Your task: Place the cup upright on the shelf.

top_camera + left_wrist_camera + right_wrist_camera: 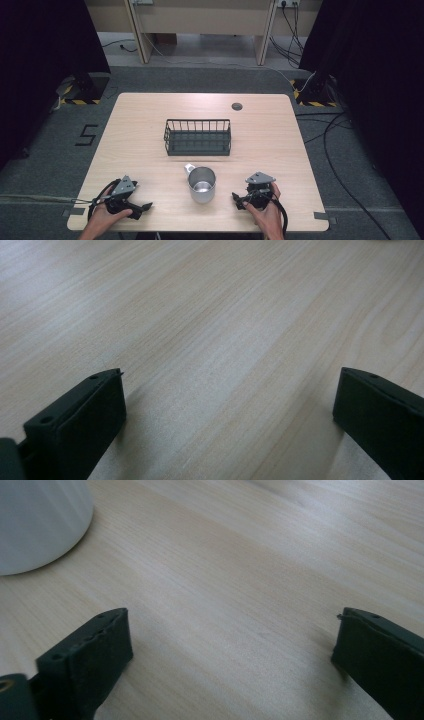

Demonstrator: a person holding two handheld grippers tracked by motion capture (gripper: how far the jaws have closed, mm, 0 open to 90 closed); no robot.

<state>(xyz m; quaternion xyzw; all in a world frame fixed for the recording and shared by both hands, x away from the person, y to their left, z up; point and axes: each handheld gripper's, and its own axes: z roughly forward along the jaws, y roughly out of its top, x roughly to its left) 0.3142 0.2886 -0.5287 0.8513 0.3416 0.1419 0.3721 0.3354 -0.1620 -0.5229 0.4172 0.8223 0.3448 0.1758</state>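
High view: you rest both hands at the lower edge of the bench [150,107], left claw [145,206] lower left, right claw [237,200] lower right. The metal mug [202,184] stands upright between them at lower centre, nearer the right claw, untouched. The wire basket [198,137] sits just above it, mid-frame, seemingly empty. Judged: nothing gripped yet, the approach is still to come. Next move calls for swinging the right claw to the mug's wall or handle, the handle pointing toward the basket.

Left gripper view: jaws spread wide over bare wood, nothing between.

Right gripper view: jaws wide, empty. The mug [35,520] is a blurred pale curve in the upper left corner, cut off by the frame; rim and handle hidden.
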